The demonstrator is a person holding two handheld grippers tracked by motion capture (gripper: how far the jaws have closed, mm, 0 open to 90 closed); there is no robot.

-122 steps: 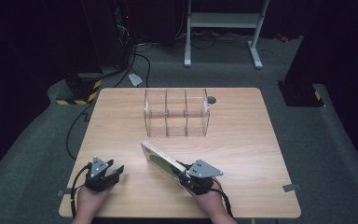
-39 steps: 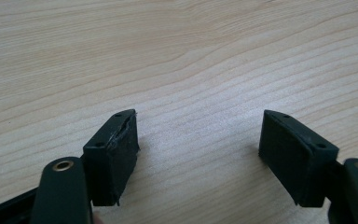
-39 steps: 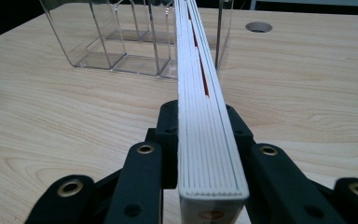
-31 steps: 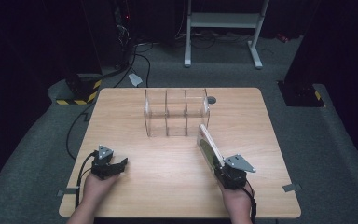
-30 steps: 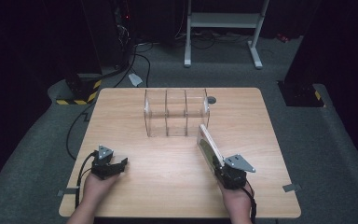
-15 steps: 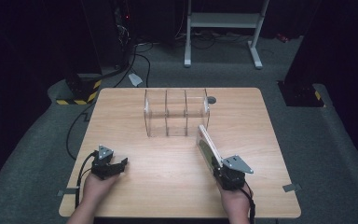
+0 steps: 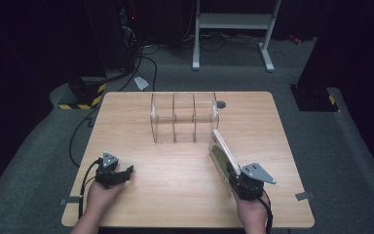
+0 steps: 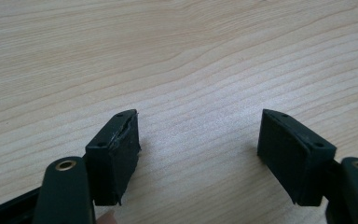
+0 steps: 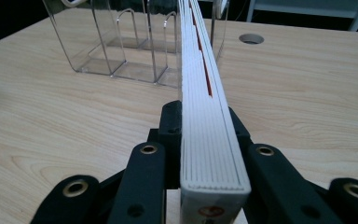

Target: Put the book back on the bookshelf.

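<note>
1. Plainly, the right tongs (image 7: 233, 176) are clenched on the near end of a thin book (image 7: 222, 153), held on edge and slanting up toward the clear rack (image 7: 184, 117) at the middle of the surface (image 7: 141, 161); the book's far end hangs just short of the rack's right-hand slot; held by one end, it could pivot or sag between the pads if tipped too fast.
2. Seen from the right gripper view, the book (image 9: 204, 88) runs almost in line with the rack's right wall (image 9: 216, 32); if it goes forward a little off line, its corner may strike that wall or a divider instead of entering the slot; I judge the light rack would then slide or tip, since nothing holds it.
3. Meanwhile the left tongs (image 8: 198, 154) stand released with nothing between them, low over bare wood, well apart from the rack (image 9: 121, 42); so placed, they cannot steady it.
4. Letting go before the book stands between two walls could drop it flat.
</note>
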